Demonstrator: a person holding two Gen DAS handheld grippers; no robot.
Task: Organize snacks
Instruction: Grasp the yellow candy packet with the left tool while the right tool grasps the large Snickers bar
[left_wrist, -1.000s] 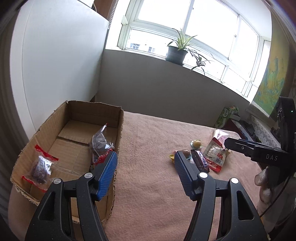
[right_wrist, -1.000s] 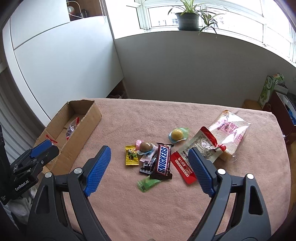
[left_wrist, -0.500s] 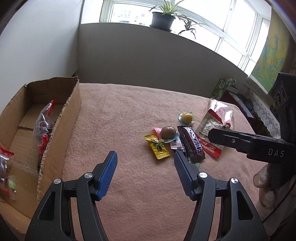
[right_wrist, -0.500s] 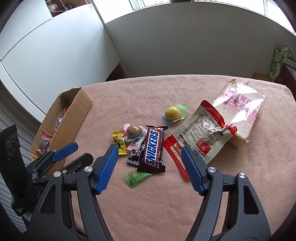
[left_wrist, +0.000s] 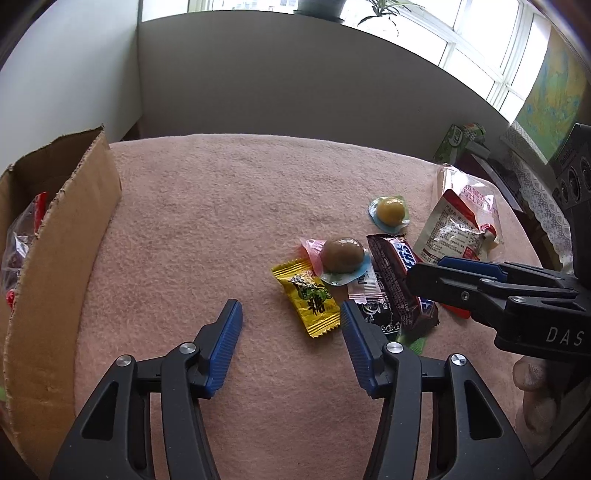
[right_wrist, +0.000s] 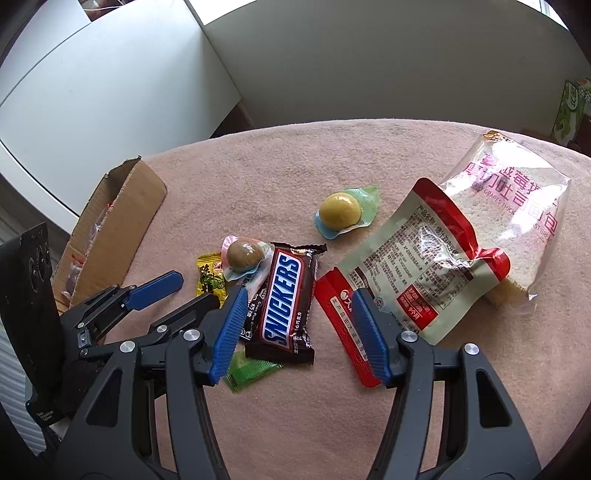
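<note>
The Snickers bar (right_wrist: 283, 299), brown with white lettering, is seen lying on the pink-covered counter (right_wrist: 258, 166) between the blue pads of the right claw (right_wrist: 298, 328), whose jaws are closing without yet pressing it; a green wrapper (right_wrist: 251, 371) tucked under its near end is shown plainly only in the right wrist view. In the left wrist view the left claw (left_wrist: 291, 325) is seen closing on nothing, a yellow candy (left_wrist: 308, 297) just beyond its tips, and the bagged snacks (left_wrist: 18, 240) inside the cardboard box (left_wrist: 55, 258) at far left are revealed.
</note>
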